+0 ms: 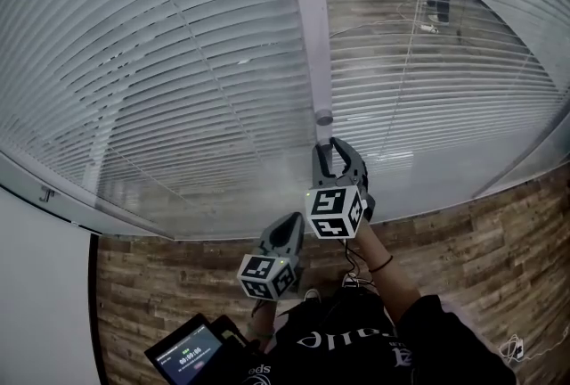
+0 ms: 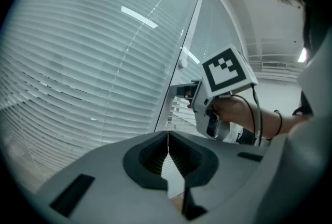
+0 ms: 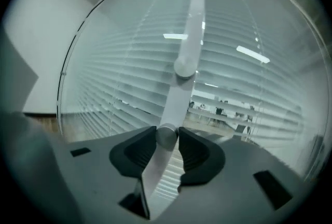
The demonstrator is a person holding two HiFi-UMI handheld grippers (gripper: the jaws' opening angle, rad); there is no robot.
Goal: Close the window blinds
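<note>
Clamping the lower round knob (image 3: 167,136) on the window post (image 1: 307,18), right gripper (image 1: 331,148) is engaged. Left gripper (image 2: 167,136) has its jaws together on nothing, near the slatted blinds (image 1: 160,62).

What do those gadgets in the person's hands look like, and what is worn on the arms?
The left gripper and right gripper are grey with dark ribbed pads, each bearing a white cube of black square markers. A thin black cable runs from the right one. Black sleeve, dark wristband.
</note>
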